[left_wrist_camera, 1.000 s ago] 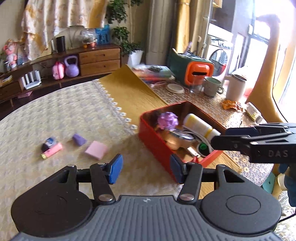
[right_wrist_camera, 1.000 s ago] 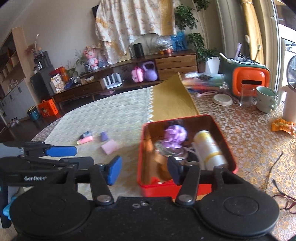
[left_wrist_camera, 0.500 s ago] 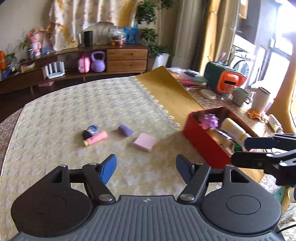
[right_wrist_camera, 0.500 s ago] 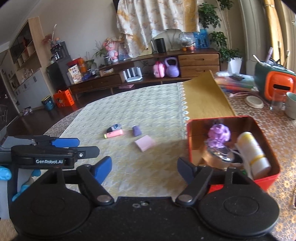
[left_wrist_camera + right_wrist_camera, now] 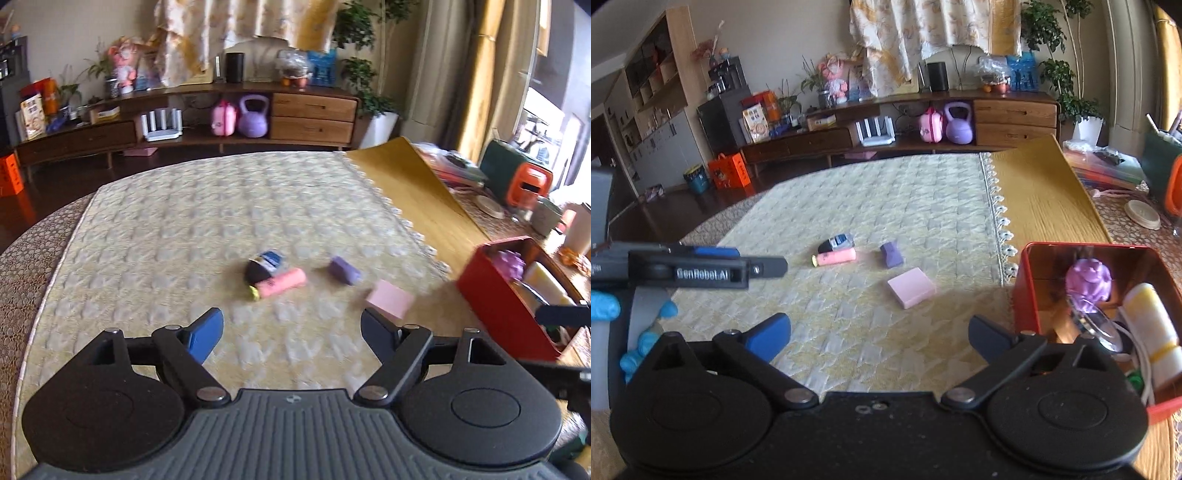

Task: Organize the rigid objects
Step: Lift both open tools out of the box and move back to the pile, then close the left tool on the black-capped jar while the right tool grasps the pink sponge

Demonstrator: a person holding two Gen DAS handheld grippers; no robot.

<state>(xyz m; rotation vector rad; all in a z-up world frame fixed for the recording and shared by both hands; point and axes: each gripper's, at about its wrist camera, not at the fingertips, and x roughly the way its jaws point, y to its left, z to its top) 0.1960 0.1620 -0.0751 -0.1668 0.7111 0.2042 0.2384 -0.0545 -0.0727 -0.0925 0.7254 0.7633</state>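
Note:
Four small items lie on the cream quilted cloth: a pink highlighter (image 5: 281, 282) (image 5: 836, 256), a black and blue item (image 5: 264, 266) (image 5: 837, 242) touching it, a purple block (image 5: 344, 270) (image 5: 892, 254) and a flat pink pad (image 5: 389, 302) (image 5: 911, 287). A red box (image 5: 498, 299) (image 5: 1025, 295) at the right holds a purple bow (image 5: 1087, 277), a white and yellow roll (image 5: 1152, 321) and other items. My left gripper (image 5: 291, 334) is open and empty, short of the items. My right gripper (image 5: 879, 334) is open and empty, beside the box.
A folded yellow mat (image 5: 1041, 199) lies past the box. An orange and green appliance (image 5: 517, 177), mugs and a dish stand at the far right. A low wooden sideboard (image 5: 923, 125) lines the wall. The left gripper's finger (image 5: 701, 271) crosses the right wrist view at left.
Both grippers have swung left, away from the red box and toward the loose items on the cloth. Both have opened wider. Nothing was picked up.

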